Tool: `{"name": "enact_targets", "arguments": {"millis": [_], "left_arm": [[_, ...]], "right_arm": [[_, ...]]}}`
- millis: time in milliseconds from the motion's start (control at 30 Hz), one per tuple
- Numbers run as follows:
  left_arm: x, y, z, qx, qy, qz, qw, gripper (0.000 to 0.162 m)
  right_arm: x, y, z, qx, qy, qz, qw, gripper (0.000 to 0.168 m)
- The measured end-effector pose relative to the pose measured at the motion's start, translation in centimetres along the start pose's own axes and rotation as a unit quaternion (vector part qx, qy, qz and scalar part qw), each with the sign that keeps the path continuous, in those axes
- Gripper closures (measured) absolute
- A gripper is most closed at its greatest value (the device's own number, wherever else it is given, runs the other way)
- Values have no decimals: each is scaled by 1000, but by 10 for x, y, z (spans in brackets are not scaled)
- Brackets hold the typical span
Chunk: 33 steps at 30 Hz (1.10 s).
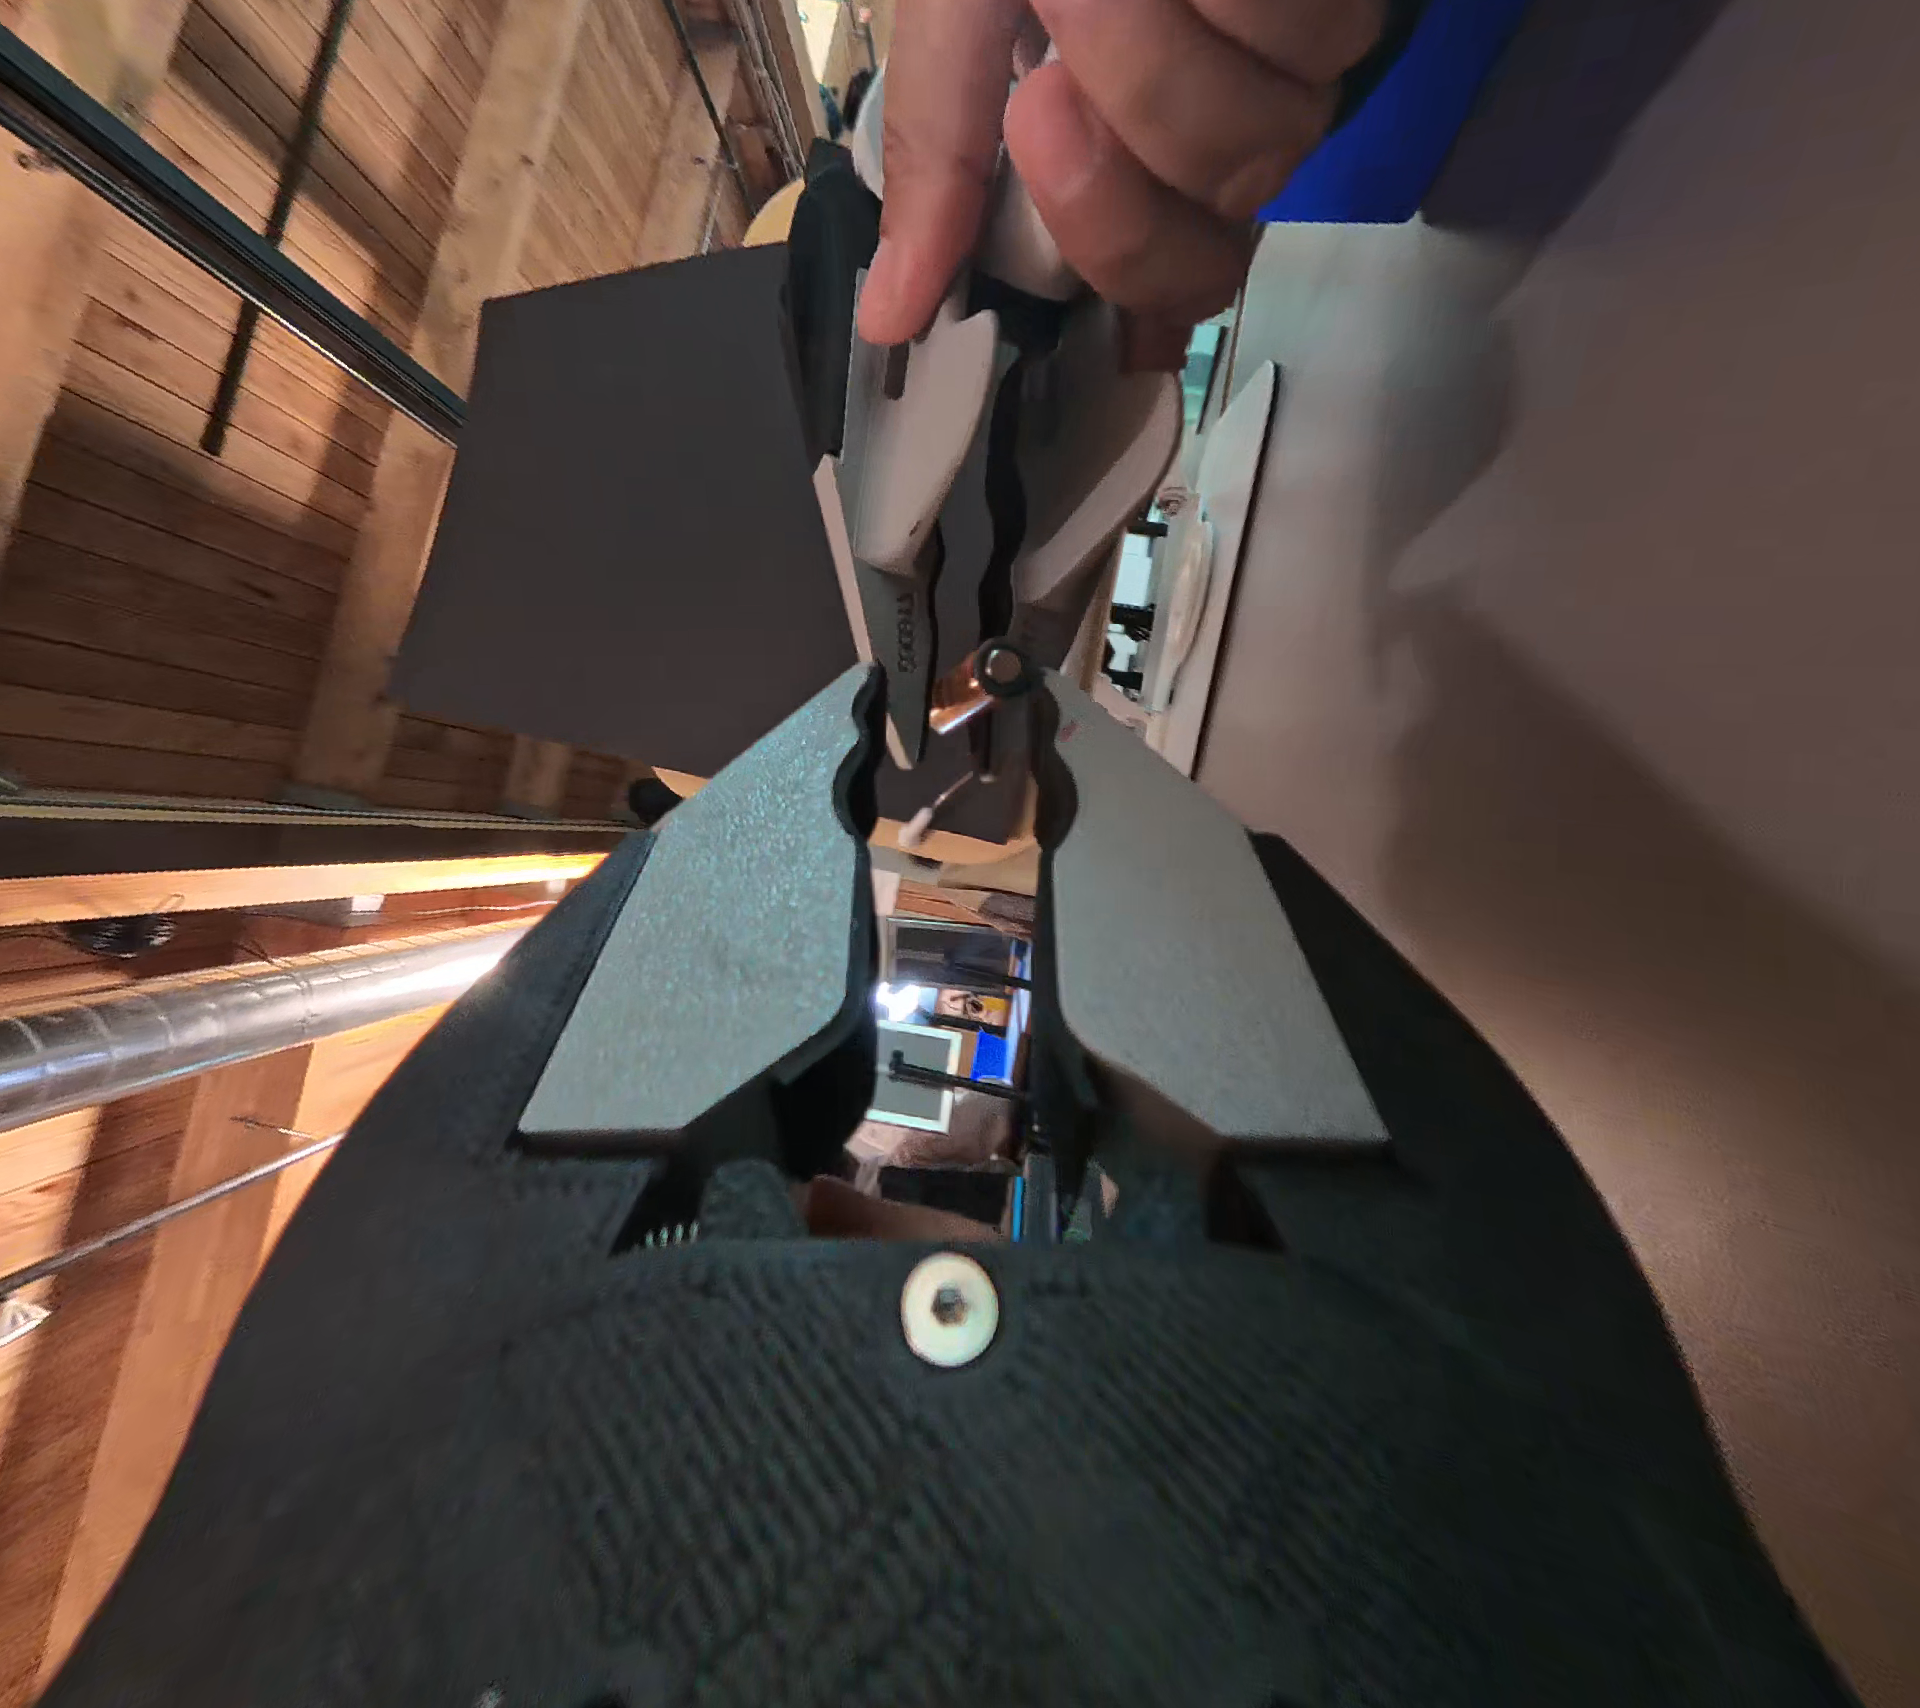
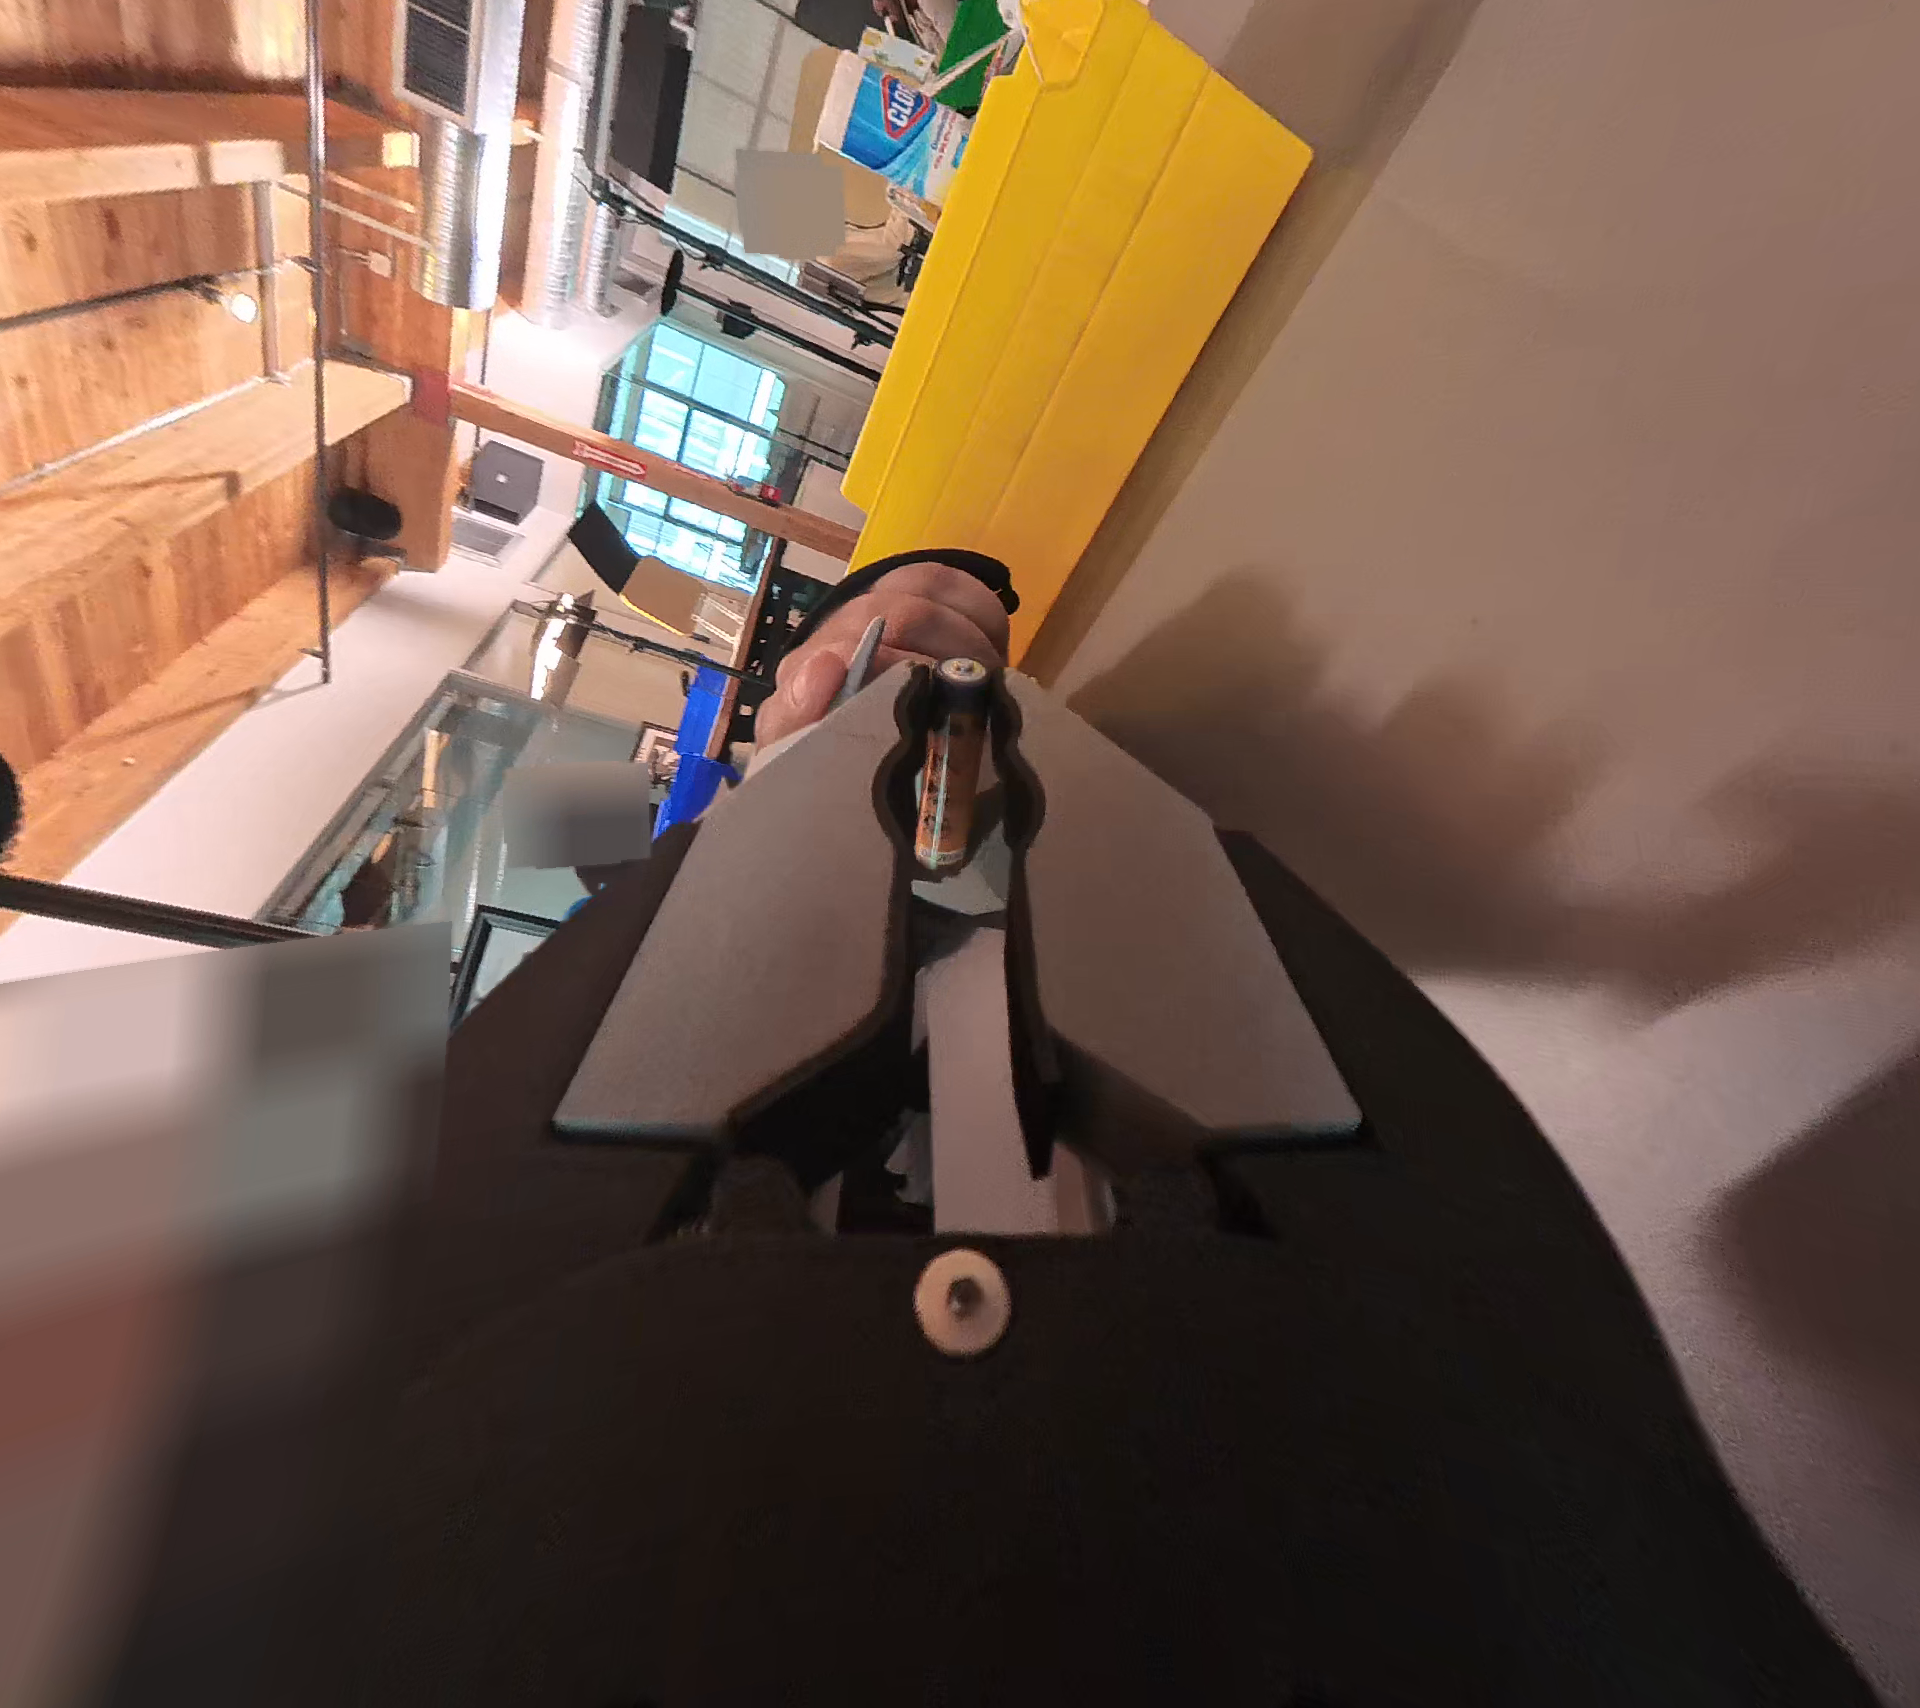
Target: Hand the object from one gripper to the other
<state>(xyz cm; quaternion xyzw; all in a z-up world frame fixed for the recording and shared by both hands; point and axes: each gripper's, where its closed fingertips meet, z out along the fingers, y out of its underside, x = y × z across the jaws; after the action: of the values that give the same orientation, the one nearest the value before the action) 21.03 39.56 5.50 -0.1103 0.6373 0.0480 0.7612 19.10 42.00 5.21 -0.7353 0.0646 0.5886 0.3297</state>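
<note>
Between our right gripper's (image 2: 956,765) jaws sits a copper-and-black battery (image 2: 948,775), clamped, its long axis along the fingers, capped end pointing outward. Our left gripper's (image 1: 951,723) jaws stand apart around that tip, whether touching it we cannot tell. Pale surface (image 2: 1558,515) runs alongside; a yellow bin (image 2: 1081,287) sits beyond. A hand (image 1: 1101,58) hides the right gripper's body.

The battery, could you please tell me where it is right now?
The battery sits clamped in the right claw, held off the table; in the left wrist view it lies between the open left claw's tips.
</note>
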Motion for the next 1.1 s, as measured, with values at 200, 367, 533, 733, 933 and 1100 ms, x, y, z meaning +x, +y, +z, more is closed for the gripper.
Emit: {"name": "enact_targets", "arguments": {"millis": [200,367,533,733,933,1100], "left_arm": [[6,-8,3,7,14,-6,1000,153],[6,-6,3,20,58,-156,986,154],[-12,2,2,43,80,-366,926,154],[-30,27,2,64,110,-602,788,154],[-11,18,9,87,213,-731,642,154],[-6,25,17,67,221,-753,616,153]], "right_arm": [[-1,7,6,-17,-9,6,1000,159],[15,3,6,-16,77,-107,991,151],[23,-20,-8,28,183,-248,951,137],[5,-11,-4,7,148,-336,930,136],[12,-1,11,-16,172,-421,890,142],[21,-5,9,-17,218,-430,876,160]]}}
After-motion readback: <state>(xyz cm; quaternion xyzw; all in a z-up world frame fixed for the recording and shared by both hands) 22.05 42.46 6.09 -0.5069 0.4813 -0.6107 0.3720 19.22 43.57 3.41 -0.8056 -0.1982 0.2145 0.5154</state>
